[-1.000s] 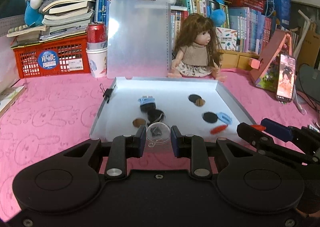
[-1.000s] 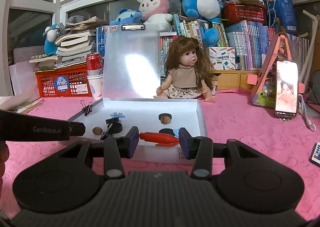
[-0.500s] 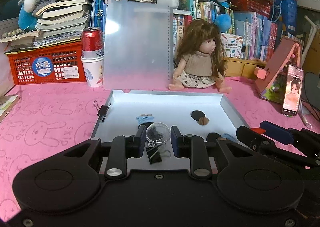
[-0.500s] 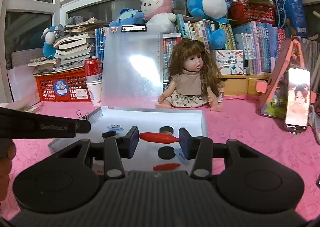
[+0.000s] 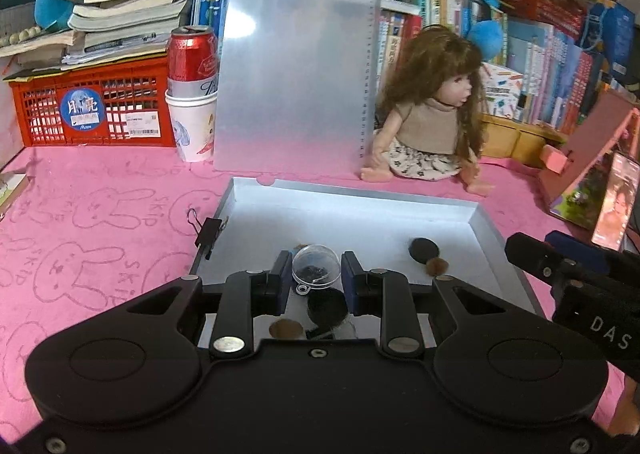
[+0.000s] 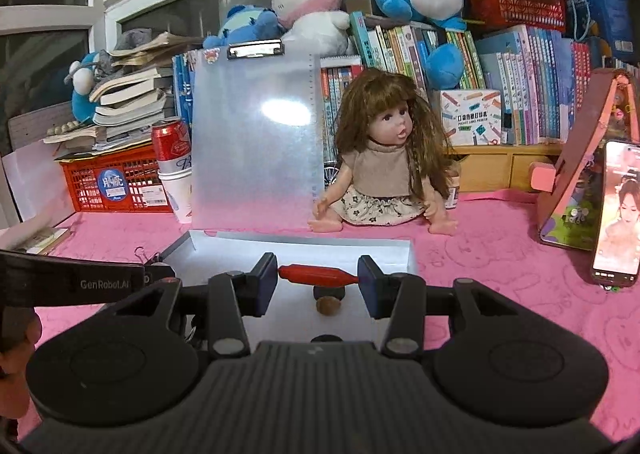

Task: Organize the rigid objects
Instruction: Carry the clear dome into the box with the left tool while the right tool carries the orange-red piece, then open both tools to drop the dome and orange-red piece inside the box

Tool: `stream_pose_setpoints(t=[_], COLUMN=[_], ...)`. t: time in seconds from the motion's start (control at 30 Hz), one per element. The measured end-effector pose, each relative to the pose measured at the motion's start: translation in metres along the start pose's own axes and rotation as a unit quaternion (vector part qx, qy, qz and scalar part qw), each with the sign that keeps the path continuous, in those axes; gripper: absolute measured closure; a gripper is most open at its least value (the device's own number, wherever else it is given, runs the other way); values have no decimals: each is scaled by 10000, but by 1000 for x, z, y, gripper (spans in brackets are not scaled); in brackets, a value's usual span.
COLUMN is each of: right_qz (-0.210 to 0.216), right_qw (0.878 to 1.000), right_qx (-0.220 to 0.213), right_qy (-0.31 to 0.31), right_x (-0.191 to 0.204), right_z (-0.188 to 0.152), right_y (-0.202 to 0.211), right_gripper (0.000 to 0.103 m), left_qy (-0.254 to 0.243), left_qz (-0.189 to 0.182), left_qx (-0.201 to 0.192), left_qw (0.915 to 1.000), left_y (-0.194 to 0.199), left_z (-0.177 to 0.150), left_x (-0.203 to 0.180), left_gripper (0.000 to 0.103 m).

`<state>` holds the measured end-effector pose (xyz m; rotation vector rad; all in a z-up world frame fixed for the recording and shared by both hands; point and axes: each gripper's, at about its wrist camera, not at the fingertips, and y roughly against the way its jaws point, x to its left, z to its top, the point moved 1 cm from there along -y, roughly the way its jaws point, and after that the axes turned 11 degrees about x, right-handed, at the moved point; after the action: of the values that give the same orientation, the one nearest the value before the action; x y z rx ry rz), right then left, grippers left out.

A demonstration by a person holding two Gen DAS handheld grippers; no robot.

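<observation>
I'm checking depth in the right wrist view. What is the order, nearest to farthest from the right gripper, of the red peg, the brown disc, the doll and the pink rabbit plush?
1. Red peg: between the right gripper's fingers.
2. Brown disc: in the tray just below and beyond.
3. Doll: seated past the tray, slightly right.
4. Pink rabbit plush: atop the books, at the back.

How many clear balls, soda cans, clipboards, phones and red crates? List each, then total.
Clear ball: 1
Soda can: 1
Clipboard: 1
Phone: 1
Red crates: 2
Total: 6
</observation>
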<state>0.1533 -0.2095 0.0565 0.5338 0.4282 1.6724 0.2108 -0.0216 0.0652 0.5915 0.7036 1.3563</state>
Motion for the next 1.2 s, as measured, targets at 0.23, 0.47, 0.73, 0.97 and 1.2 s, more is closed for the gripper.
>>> stream_pose_setpoints(t=[0.23, 0.47, 0.73, 0.97, 1.2], right_qz=[128, 212, 414, 504, 506], right_qw=[9987, 9942, 9883, 9865, 9852], right_qx=[415, 807, 1144, 1293, 1416], right_qy=[-275, -681, -924, -871, -828], right_x=[-12, -28, -41, -38, -35], right_z=[15, 18, 8, 4, 0], right_y=[-29, -57, -79, -87, -91], right_gripper=[54, 54, 53, 53, 52], left_qy=[33, 39, 31, 32, -24], left_qz=[119, 154, 106, 3, -1], left_qx=[194, 427, 608, 643, 643], left_qw=[9997, 9990, 9981, 9979, 9979], left_y=[-30, -58, -76, -78, -77], left_z=[20, 25, 16, 14, 12], left_x=[1, 1, 4, 6, 4], left_gripper=[78, 78, 78, 78, 78])
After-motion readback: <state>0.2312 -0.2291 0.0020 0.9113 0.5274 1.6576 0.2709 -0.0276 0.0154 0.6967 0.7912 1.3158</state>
